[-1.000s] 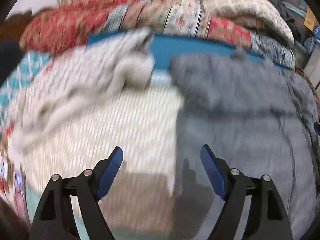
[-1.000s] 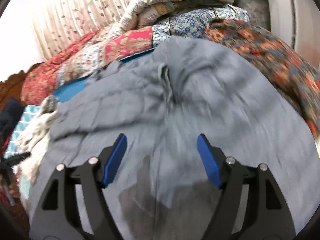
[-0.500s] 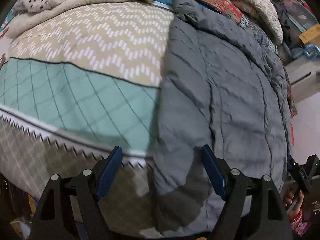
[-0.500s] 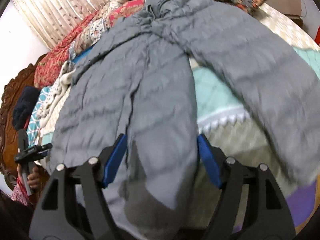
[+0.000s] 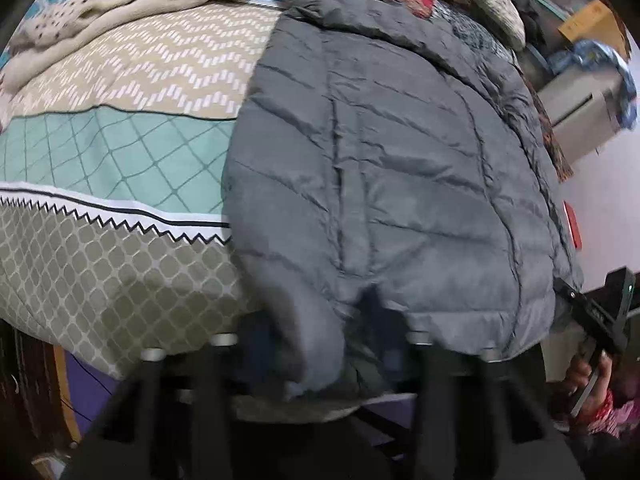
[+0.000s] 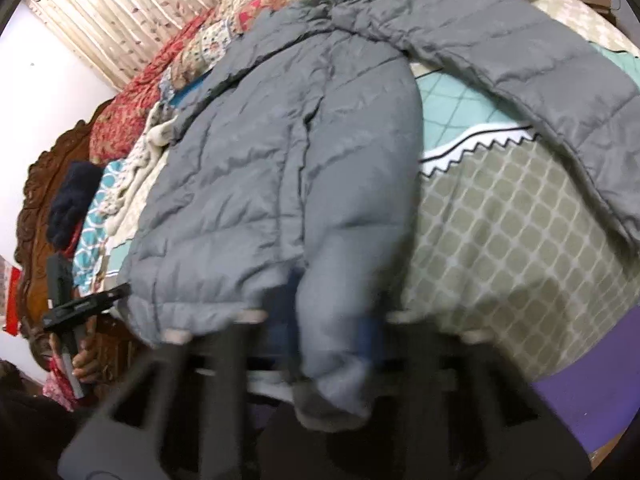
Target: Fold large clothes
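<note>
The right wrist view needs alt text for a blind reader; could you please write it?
A grey puffer jacket lies spread on a patterned bed, one sleeve stretched out to the right. Its hem drapes over the blurred right tongs at the bed's near edge.

We're looking at a bed point(image 5: 120, 280) covered by a patterned bedspread point(image 6: 500, 240) in bands: beige zigzag, teal diamond grid, a black-and-white sawtooth stripe, then grey-green lattice running over the near edge. Lying right on it is a grey puffer jacket point(image 5: 400, 180), spread flat with its hem hanging over the edge and one sleeve point(image 6: 540, 72) flung out sideways across the teal band. We've also got a cream dotted blanket point(image 5: 132, 4) bunched beside the jacket and folded floral quilts point(image 6: 160, 80) stacked at the far side.
</note>
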Available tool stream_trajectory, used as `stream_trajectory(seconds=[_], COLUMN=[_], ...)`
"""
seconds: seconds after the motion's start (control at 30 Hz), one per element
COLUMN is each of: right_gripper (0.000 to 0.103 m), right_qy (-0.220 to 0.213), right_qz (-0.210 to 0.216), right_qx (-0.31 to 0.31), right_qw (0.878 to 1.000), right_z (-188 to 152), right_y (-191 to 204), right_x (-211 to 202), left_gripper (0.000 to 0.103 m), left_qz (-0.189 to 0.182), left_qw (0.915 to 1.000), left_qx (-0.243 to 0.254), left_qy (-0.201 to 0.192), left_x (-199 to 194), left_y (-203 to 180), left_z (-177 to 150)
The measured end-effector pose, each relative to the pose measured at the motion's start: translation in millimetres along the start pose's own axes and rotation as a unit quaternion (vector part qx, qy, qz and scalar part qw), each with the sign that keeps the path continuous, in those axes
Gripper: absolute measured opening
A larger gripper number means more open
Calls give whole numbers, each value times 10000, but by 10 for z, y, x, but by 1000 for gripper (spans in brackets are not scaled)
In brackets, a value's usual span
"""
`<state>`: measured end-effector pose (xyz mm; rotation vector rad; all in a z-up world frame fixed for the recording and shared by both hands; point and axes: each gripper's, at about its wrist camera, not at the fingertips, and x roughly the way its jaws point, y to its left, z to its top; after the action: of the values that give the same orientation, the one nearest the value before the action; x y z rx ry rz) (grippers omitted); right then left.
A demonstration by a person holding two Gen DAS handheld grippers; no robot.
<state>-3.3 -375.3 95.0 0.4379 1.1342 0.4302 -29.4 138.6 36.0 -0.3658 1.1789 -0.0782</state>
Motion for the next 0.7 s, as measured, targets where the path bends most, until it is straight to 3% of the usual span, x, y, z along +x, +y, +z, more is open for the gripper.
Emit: stream_trajectory(seconds=[0.07, 0.13, 0.3, 0.43, 0.53, 0.6, 0.63, 0.7], right_gripper=[8, 7, 6, 7, 8, 23, 37, 42], right_qy=[-109, -241, -246, 26, 341, 481, 470, 113], right_qz=[78, 196, 334, 116, -145, -436, -553, -421], right_qx=[-55, -189, -641, -849, -664, -496, -400, 56], right_qw=[9999, 9993, 9971, 9963, 9971, 9967, 9966, 9990], right_z=[7, 17, -97, -326, -499, -576, -593, -554], right_y=[75, 183, 439, 476, 327, 195, 126, -53], right_x=[-115, -283, -598, -608, -434, -292, -262, -384], left_gripper=[3, 9, 10, 10, 10, 10, 10, 10], left_qz=[7, -36, -120, -68, 55, 270, 323, 239], left_qw=[10000, 9997, 9983, 9989, 9996, 9995, 9990, 9990], left_qx=[18, 8, 92, 182, 197, 46, -36, -168], left_qy=[-79, -261, -565, -431, -181, 174, 320, 325], left_x=[-101, -307, -812, -950, -843, -643, -579, -636], left_y=[-11, 2, 73, 116, 146, 202, 251, 318], left_z=[16, 22, -116, -404, -630, -698, -710, -701])
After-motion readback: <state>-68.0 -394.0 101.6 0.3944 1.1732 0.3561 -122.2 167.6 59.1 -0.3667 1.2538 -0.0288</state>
